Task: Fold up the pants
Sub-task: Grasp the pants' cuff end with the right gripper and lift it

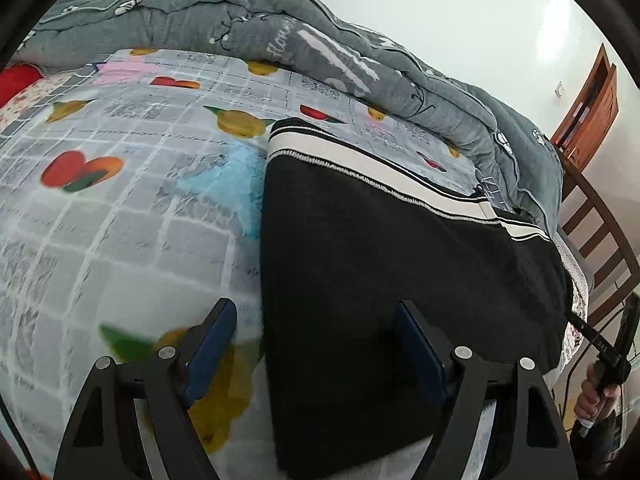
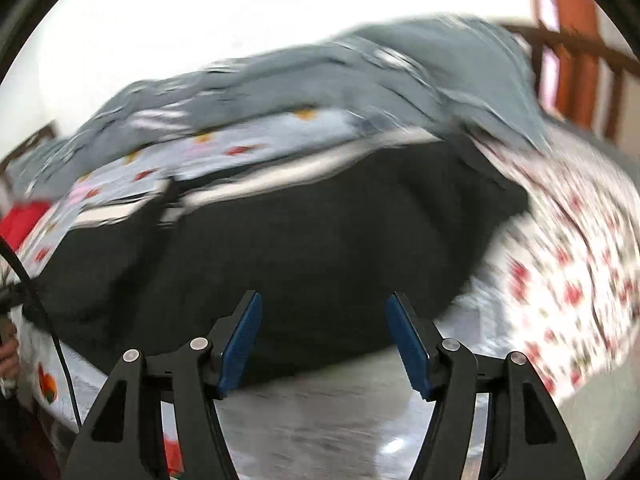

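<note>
From the left wrist camera, the left gripper (image 1: 316,350) hangs low over the bed with its two blue-padded fingers (image 1: 212,354) spread wide and nothing between them; the left pad sits over the fruit-print sheet (image 1: 120,216) and the right pad over the near part of the black pants (image 1: 380,264). The pants lie flat on the sheet as a folded dark slab, their white-and-black striped waistband (image 1: 360,168) running along the far edge, and their right side reaches the edge of the bed. Behind them a bunched grey quilt (image 1: 320,44) lines the whole far side of the mattress, close to the waistband at the right. A red cloth (image 1: 16,80) shows at the far left, a wooden chair back (image 1: 592,220) stands beside the bed on the right, and a brown door (image 1: 592,108) is set in the white wall beyond. At the lower right edge a hand (image 1: 596,396) grips a black handle. The right wrist camera is heavily blurred. The right gripper (image 2: 324,344) also has its blue pads (image 2: 240,344) held well apart and empty, above the near edge of the pants (image 2: 300,248), which fill the middle of the view. The quilt (image 2: 320,84) lies behind them, a floral cover (image 2: 560,248) drapes to the right, and a black cable (image 2: 52,332) crosses the left edge in front of the bed.
</note>
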The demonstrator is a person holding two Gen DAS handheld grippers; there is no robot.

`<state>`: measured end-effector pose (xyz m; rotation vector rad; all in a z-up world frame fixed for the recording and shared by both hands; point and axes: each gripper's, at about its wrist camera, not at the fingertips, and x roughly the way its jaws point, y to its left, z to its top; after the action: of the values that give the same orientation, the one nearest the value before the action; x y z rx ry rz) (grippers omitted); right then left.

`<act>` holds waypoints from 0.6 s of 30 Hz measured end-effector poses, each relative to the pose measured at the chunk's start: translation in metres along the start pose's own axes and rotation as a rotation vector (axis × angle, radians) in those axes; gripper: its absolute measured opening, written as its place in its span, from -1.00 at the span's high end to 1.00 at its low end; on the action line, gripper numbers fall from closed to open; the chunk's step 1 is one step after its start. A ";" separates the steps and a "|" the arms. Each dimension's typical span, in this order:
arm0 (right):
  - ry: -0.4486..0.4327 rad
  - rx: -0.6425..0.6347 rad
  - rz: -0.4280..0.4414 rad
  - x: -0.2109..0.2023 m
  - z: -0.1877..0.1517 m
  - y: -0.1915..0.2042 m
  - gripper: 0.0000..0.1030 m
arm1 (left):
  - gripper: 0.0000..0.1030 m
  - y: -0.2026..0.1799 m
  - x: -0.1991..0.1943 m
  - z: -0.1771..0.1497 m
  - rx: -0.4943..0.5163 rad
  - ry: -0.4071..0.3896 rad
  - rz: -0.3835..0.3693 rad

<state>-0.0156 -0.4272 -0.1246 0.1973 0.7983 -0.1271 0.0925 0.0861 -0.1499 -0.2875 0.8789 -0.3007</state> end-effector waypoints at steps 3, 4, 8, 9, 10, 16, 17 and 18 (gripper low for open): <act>0.054 0.116 0.000 0.011 0.002 -0.040 -0.25 | -0.52 -0.006 0.008 0.002 0.003 -0.003 0.019; 0.047 0.151 0.011 0.013 0.002 -0.050 -0.25 | -0.52 -0.009 0.009 0.002 0.014 -0.004 0.031; 0.061 0.285 0.057 0.035 0.009 -0.076 -0.25 | -0.38 -0.015 0.013 0.005 0.013 -0.007 0.055; 0.041 0.301 0.066 0.037 0.013 -0.077 -0.25 | -0.34 -0.015 0.014 0.006 0.005 -0.006 0.058; 0.018 0.302 0.072 0.039 0.018 -0.076 -0.25 | -0.25 -0.015 0.015 0.008 -0.006 -0.006 0.063; -0.010 0.292 0.059 0.073 0.058 -0.072 -0.02 | 0.33 0.002 0.015 0.018 -0.128 0.008 0.055; -0.009 0.289 0.053 0.075 0.061 -0.072 0.16 | 0.40 0.005 0.015 0.018 -0.151 0.011 0.045; -0.013 0.283 0.026 0.076 0.065 -0.070 0.36 | 0.54 0.008 0.014 0.018 -0.166 0.013 0.034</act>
<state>0.0688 -0.5127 -0.1442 0.4732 0.7631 -0.2168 0.1161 0.0903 -0.1520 -0.4240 0.9220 -0.1986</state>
